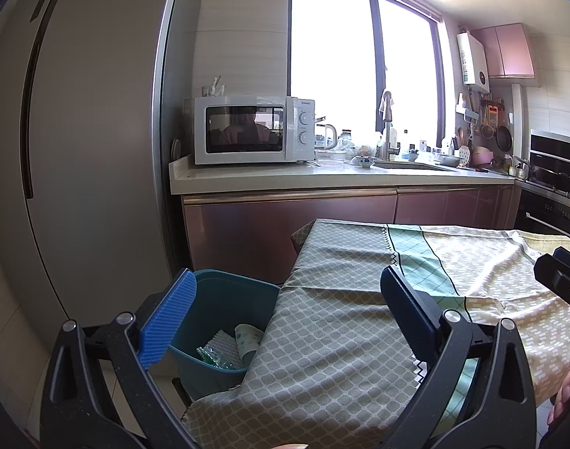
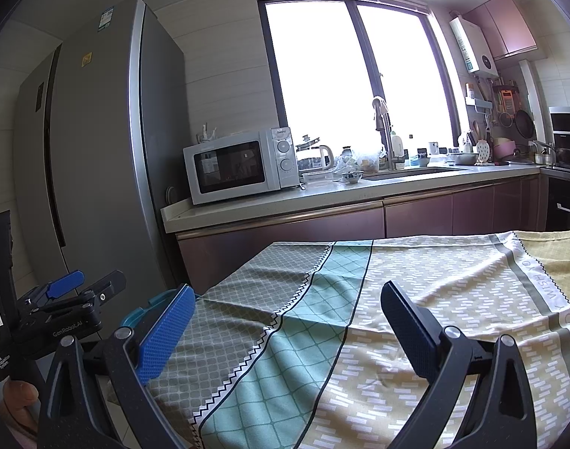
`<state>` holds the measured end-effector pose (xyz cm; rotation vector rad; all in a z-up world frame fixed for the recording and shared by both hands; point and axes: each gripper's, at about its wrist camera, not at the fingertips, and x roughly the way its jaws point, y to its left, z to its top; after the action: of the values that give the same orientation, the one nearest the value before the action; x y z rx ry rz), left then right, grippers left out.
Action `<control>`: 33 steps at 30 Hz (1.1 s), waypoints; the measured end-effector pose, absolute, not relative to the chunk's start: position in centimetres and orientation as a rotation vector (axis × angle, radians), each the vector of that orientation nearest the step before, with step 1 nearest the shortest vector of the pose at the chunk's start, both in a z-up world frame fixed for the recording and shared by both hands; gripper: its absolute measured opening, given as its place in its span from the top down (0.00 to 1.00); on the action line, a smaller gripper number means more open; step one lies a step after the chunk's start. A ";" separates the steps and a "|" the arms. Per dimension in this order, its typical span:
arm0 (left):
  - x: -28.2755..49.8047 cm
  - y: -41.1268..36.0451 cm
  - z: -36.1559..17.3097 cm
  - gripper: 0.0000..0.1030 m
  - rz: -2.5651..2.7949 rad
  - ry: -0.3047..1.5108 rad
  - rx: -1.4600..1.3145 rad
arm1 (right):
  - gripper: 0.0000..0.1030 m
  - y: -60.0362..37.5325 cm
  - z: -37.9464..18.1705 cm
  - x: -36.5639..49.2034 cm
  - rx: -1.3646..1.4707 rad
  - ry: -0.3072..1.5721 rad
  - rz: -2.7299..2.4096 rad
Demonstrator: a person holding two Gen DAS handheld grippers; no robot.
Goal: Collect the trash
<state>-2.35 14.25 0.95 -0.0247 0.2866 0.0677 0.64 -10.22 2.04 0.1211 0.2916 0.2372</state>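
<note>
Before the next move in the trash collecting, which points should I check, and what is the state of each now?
1. Left gripper open, nothing held: ok.
2. Right gripper open, nothing held: ok.
3. Blue bin open beside the table, already holding a paper cup and wrappers: ok.
4. Trash left on the tablecloth: none in view.
5. Trash on the floor: cannot tell.

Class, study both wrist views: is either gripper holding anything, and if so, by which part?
Nothing is held. The left gripper and the right gripper both stand open with nothing between their fingers. The trash lies in the blue bin.
</note>
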 end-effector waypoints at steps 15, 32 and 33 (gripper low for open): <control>-2.2 14.3 0.8 0.06 0.065 0.290 -0.026 | 0.07 -10.3 2.1 0.9 0.120 0.293 0.239; -1.9 13.4 0.2 0.06 0.064 0.302 -0.023 | 0.07 -10.6 2.0 1.1 0.125 0.296 0.241; -1.9 13.4 0.2 0.06 0.063 0.301 -0.023 | 0.07 -10.6 2.0 1.1 0.124 0.296 0.241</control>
<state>-1.92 13.40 0.22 -0.0229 0.3014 0.0632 1.13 -10.61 2.03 0.1240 0.2963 0.2409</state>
